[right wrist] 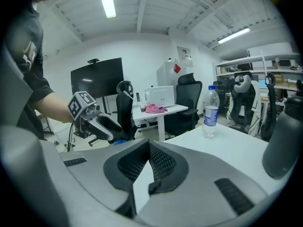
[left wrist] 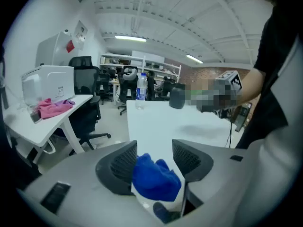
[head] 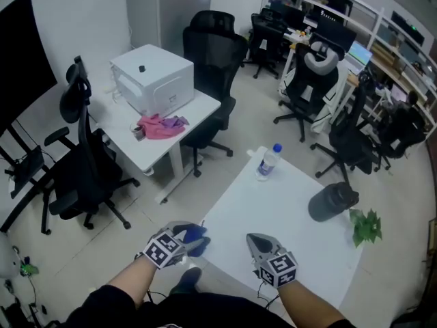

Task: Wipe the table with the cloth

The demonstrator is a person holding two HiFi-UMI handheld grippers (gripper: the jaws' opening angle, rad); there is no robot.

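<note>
A crumpled blue cloth (left wrist: 155, 178) sits between the jaws of my left gripper (left wrist: 154, 148). It leans on the left pad, and a gap shows at the right pad, so the jaws stand open. In the head view this cloth (head: 197, 238) and the left gripper (head: 190, 235) are at the near left corner of the white table (head: 287, 210). My right gripper (head: 258, 241) hovers over the table's near edge, its jaws shut tip to tip with nothing between them. The right gripper (right wrist: 148, 143) points along the table toward the left gripper's marker cube.
On the table stand a water bottle (head: 268, 162) at the far corner, a black flask (head: 332, 201) and a green plant sprig (head: 367, 226) at the right. A second desk (head: 198, 111) to the left carries a white box and a pink cloth (head: 161, 125). Office chairs ring both.
</note>
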